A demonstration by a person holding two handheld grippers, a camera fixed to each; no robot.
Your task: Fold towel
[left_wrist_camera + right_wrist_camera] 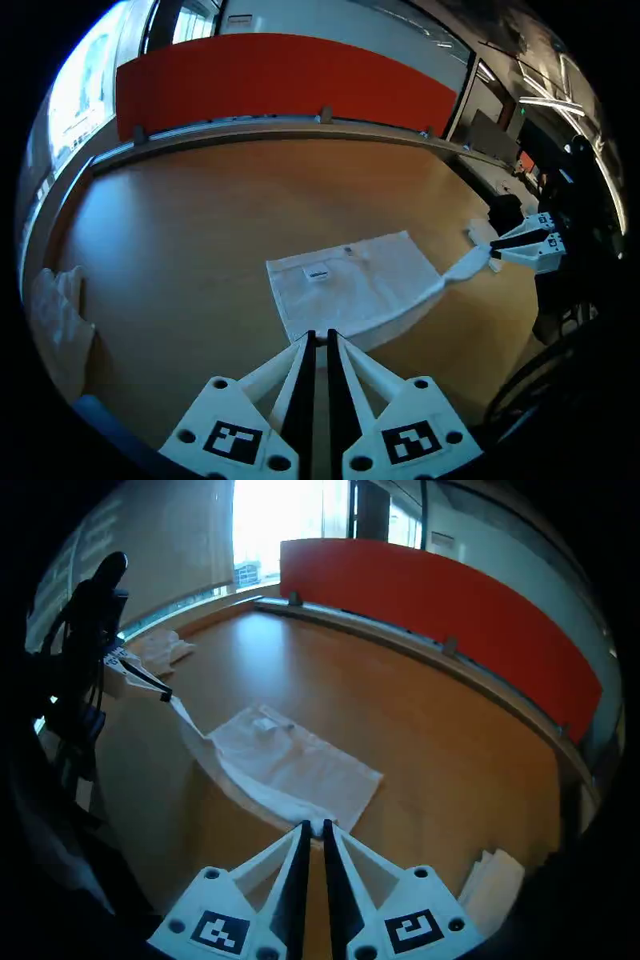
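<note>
A broad table (200, 232) of smooth, orange-brown wood grain carries everything. Along its far edge stands a long, flat red panel (280, 80) on a pale rail.

The towel (352, 280) is white, thin and lightly creased. Most of it lies flat as a rough rectangle on the middle of the table. Its near edge is lifted and pulled taut into a narrow band between the two grippers.

The left gripper (320, 336), white plastic with black inner faces, has its jaws pressed together on one near corner of the towel. The right gripper (316, 826), of the same make, has its jaws clamped on the other near corner.

A crumpled white cloth (56, 320) sits at one end of the table, and a neat folded stack (492, 884) at the other. A small rectangular label (318, 273) lies on the towel's flat part.
</note>
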